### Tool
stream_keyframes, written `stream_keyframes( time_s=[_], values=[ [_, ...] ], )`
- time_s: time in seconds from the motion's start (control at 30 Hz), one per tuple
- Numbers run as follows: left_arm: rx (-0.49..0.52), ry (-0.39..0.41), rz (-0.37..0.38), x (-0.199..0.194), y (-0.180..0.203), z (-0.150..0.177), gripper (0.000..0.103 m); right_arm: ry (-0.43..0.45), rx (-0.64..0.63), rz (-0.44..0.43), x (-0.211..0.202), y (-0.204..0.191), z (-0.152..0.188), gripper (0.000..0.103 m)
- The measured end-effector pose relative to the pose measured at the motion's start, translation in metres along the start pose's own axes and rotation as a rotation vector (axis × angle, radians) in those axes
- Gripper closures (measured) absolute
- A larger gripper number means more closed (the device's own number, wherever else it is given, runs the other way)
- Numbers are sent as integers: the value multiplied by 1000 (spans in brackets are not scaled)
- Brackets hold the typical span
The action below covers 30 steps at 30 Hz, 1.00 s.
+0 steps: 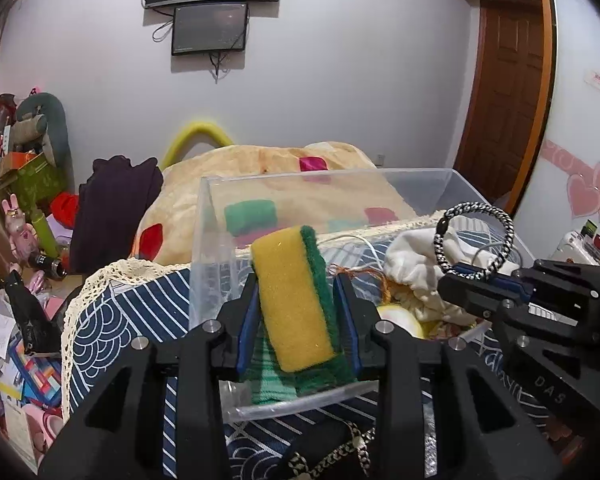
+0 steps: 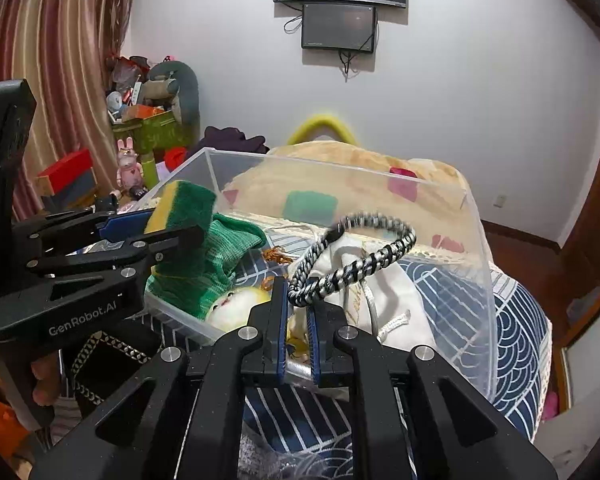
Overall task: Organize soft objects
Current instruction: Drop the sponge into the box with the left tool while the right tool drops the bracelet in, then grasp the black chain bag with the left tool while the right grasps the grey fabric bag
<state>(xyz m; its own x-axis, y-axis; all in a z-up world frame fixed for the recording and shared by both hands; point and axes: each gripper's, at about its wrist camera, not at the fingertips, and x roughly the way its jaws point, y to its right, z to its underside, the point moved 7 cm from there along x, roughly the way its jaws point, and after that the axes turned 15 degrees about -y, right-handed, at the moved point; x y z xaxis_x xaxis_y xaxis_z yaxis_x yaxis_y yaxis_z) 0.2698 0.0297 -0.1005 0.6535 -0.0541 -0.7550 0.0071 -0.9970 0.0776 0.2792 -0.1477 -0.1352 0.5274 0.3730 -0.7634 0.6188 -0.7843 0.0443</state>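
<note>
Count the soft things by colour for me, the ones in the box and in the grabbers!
Yellow and green: 1, the sponge in the left gripper
Black and white: 1, the braided loop in the right gripper
Green: 1, the knitted cloth
White: 1, the drawstring pouch
Pale yellow: 1, the plush toy
Total: 5

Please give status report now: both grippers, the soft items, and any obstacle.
Left gripper shut on sponge, right gripper shut on braided bracelet. Both above clear bin. Bin already holds green knit cloth and white pouch; nothing blocking.
</note>
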Motion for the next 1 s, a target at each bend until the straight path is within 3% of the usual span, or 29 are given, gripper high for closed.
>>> stream_keyframes(
  time_s=[0.1, 0.17, 0.3, 0.4, 0.47, 0.63, 0.8, 1.0],
  values=[
    [7, -8, 9, -1, 4, 1, 61, 7, 7, 7, -6, 3, 0, 74],
    [7, -7, 18, -5, 5, 3, 54, 18, 15, -6, -11, 6, 3, 52],
    [2, 9, 31, -16, 6, 7, 50, 31, 8, 3, -19, 6, 8, 49],
    [2, 23, 44, -27, 6, 10, 42, 39, 10, 2, -26, 6, 12, 44],
    [4, 39, 49, -36, 5, 11, 30, 56, 22, -1, -33, 6, 14, 33],
    [11, 78, 35, -57, 6, 20, 6, 84, 30, -4, -46, 4, 24, 26],
    [-6, 84, 26, -68, 2, 38, 4, 78, 2, 13, -47, -6, 35, 21],
    [8, 35, -23, -60, -2, 70, 3, 26, -14, 4, -31, -17, 53, 21]
  ],
)
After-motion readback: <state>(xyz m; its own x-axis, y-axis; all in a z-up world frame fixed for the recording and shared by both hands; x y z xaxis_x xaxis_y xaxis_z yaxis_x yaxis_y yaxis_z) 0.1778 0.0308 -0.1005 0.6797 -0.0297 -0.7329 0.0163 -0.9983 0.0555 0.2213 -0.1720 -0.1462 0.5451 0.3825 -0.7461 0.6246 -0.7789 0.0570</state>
